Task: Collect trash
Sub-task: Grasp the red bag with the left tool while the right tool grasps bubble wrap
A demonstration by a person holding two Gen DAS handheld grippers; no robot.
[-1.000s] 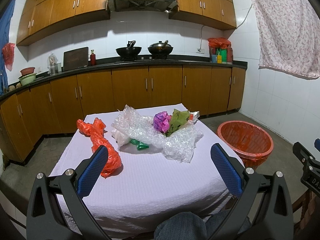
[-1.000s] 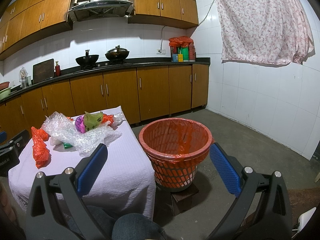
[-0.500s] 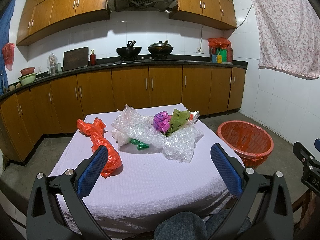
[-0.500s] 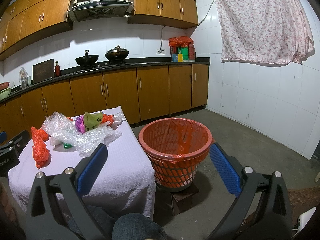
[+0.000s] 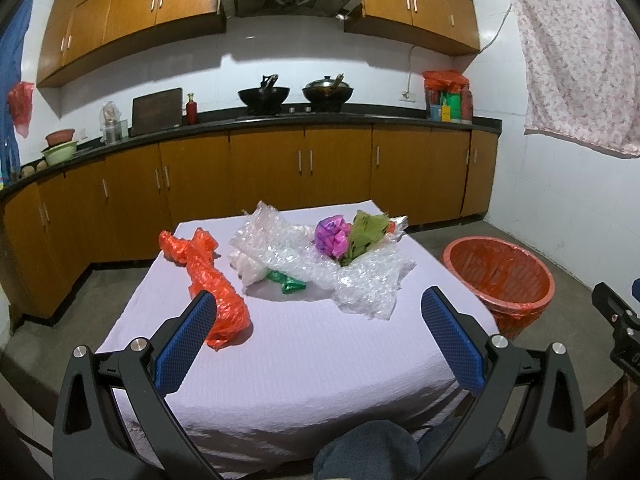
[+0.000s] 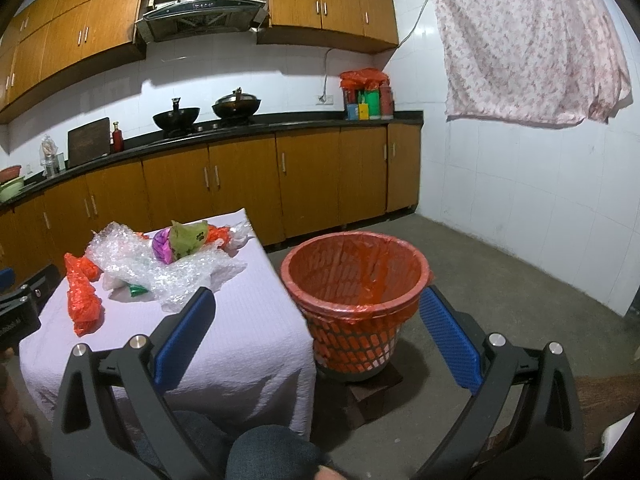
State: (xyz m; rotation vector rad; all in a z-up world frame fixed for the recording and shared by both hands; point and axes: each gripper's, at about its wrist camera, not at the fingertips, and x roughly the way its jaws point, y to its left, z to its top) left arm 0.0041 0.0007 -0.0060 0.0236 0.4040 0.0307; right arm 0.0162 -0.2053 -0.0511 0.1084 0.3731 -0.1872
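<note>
Both grippers empty, fingers spread wide. The left gripper (image 5: 316, 312) faces the orange bag (image 5: 212, 284) just beyond its left finger; bubble wrap (image 5: 320, 264) lies ahead. Best pinch bunched plastic, then carry to the basket (image 6: 356, 276) ahead of the right gripper (image 6: 316, 312).

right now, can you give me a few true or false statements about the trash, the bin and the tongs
1. Both tongs, left and right, are open and hold nothing. True.
2. The orange plastic bag lies inside the bin. False: it lies on the table, left of the bubble wrap.
3. The orange bin stands on the floor side, beside the table. True.
4. The purple wrapper sits alone by the table's near edge. False: it rests on the bubble wrap pile, next to a green wrapper.
</note>
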